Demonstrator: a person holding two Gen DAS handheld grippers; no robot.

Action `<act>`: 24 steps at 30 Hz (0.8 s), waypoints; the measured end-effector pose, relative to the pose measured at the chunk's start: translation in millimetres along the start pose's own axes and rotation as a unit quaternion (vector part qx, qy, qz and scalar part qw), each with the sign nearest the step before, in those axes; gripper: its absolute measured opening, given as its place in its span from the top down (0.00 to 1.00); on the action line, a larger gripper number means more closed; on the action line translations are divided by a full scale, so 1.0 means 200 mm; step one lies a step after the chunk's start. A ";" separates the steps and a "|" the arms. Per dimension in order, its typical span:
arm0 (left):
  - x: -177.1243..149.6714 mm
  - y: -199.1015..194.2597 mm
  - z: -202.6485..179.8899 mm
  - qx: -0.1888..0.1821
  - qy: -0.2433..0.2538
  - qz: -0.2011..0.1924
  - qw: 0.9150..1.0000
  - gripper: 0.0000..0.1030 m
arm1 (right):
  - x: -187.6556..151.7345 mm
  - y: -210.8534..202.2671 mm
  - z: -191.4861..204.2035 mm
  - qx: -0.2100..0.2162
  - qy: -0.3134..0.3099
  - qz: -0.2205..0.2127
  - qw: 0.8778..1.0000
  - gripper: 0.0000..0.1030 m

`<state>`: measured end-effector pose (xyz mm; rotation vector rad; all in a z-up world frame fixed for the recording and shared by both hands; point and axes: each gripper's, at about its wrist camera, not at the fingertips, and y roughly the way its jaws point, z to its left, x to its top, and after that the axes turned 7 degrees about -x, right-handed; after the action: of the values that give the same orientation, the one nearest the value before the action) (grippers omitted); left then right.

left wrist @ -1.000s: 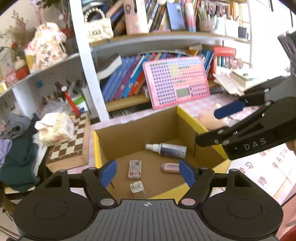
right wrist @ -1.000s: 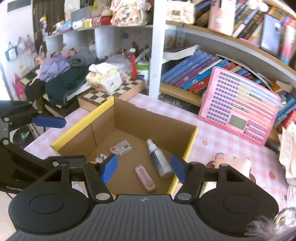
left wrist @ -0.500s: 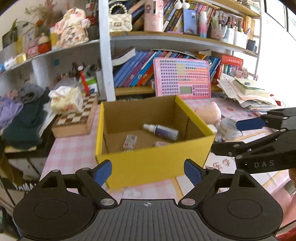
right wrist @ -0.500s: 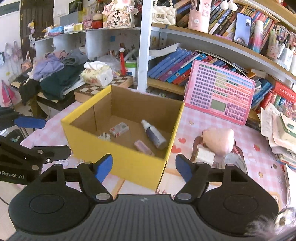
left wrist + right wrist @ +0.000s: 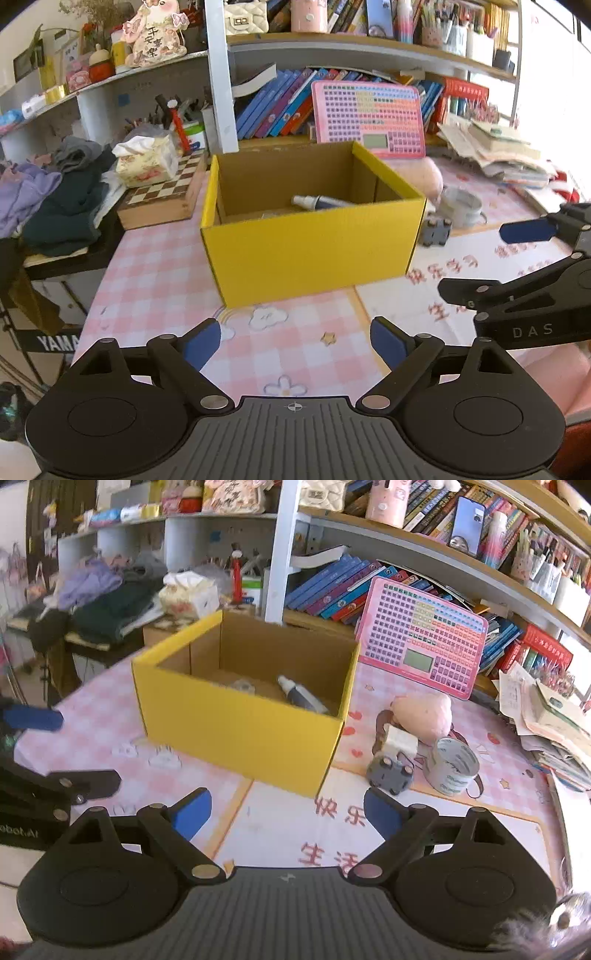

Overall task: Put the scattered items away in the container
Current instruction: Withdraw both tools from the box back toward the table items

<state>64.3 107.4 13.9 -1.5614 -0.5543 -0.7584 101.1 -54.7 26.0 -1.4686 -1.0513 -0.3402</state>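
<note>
Yellow cardboard box (image 5: 243,723) on the pink checked worktop (image 5: 155,266) already holds a spray bottle (image 5: 301,698); both jaws are held apart, empty. Beside the box, the grey tape roll (image 5: 452,766) is judged next for grasping.

Yellow box (image 5: 314,254) viewed low from near front by left wrist camera, from front-right corner by right wrist camera (image 5: 240,731); box, pink keyboard toy (image 5: 369,118), shelves shared.

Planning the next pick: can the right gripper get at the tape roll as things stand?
Probably yes. The right gripper has its jaws open and empty, and the tape roll stands on the table right of the yellow box, with bare mat between. The grey toy car sits close beside it.
</note>
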 end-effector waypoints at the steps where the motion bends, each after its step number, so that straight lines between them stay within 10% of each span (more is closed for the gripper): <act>1: -0.01 0.00 0.00 0.001 -0.001 0.002 1.000 0.09 | -0.01 0.00 0.01 0.000 -0.001 0.004 1.000 0.12; 24: -0.17 0.05 -0.12 -0.070 -0.002 0.067 0.995 0.07 | -0.26 -0.11 -0.01 -0.038 0.068 0.074 0.994 0.09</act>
<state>46.0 85.2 -17.1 -1.7123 -0.4013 -0.7033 56.6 -81.6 1.9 -1.5588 -0.8241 -0.3724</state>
